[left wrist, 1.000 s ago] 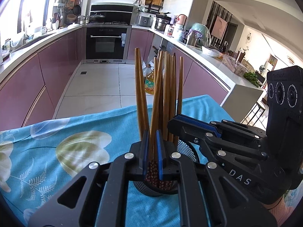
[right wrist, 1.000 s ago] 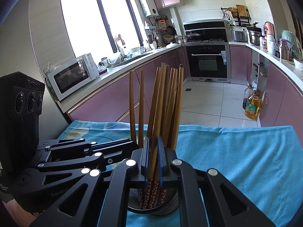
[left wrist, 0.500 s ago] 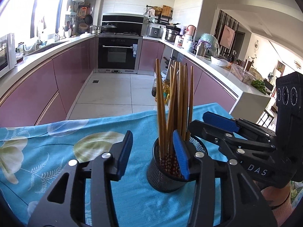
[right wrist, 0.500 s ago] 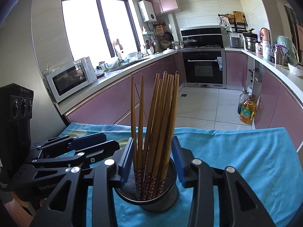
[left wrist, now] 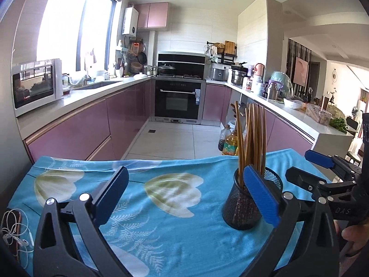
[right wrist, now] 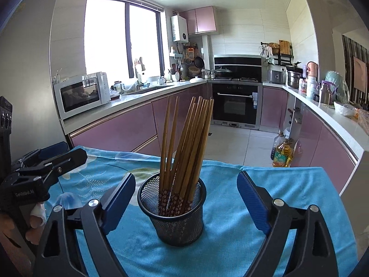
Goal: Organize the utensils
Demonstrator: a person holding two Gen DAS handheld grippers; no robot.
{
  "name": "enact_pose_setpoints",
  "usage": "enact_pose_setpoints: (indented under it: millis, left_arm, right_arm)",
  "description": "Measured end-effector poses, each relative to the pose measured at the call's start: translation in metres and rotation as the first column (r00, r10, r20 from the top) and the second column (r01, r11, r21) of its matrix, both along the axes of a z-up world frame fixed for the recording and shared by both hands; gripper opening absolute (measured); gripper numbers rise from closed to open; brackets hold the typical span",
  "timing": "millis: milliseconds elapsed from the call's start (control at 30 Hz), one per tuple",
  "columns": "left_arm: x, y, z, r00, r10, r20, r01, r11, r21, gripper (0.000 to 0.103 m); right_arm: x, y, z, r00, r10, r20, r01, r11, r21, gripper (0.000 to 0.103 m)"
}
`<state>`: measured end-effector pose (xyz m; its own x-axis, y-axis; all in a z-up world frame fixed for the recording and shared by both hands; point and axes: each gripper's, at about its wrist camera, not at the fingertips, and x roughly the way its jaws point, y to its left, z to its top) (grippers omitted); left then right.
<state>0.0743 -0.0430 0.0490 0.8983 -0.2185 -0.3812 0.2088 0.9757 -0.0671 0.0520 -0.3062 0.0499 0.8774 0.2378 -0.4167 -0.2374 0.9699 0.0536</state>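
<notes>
- Progress: all visible chopsticks stand in the black mesh cup; none seen loose on the blue floral cloth. Judged: sorting looks essentially complete; any leftover utensil would be outside both views.
- Location: cup sits upright on the cloth-covered tabletop, toward its right edge in the left wrist view, short of the far edge.
- Orientation: chopsticks' long axis near vertical, patterned ends down in the cup, plain ends up. Two lean slightly left; the main bundle fans toward upper right.
- Left gripper: jaws opening, wide, nothing between them; the cup sits behind its right finger.
- Right gripper: jaws opening, wide; cup lies between the fingers, pads clear of it.
- Earphones at the cloth's near-left corner, not involved.
</notes>
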Motion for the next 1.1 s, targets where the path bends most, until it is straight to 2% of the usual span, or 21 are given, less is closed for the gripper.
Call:
enact_pose_setpoints:
  millis: [267,500,733,867,1100]
  left_arm:
    - [-0.033,0.02,-0.001,0.995,0.077,0.069,-0.078,0.997,0.011,0.098]
    - [-0.063,0.029,-0.002,0.98,0.114,0.163,-0.121,0.992,0.039,0.098]
    - [-0.079,0.035,-0.004,0.965,0.139,0.221,-0.147,0.989,0.021,0.098]
    - [-0.084,0.036,-0.007,0.96,0.151,0.237,-0.158,0.987,0.01,0.098]
    - [-0.083,0.034,-0.008,0.957,0.158,0.243,-0.165,0.986,0.009,0.098]
  right_arm:
    - [-0.032,0.007,-0.007,0.997,0.0,0.083,0.002,1.0,-0.016,0.096]
    - [-0.046,0.012,-0.014,0.995,0.008,0.104,-0.005,1.0,-0.021,0.096]
    - [-0.054,0.017,-0.014,0.991,-0.006,0.136,0.007,1.0,-0.007,0.096]
    - [-0.057,0.019,-0.015,0.986,-0.019,0.165,0.021,1.0,-0.013,0.096]
    - [-0.06,0.02,-0.018,0.985,-0.023,0.169,0.025,1.0,-0.011,0.096]
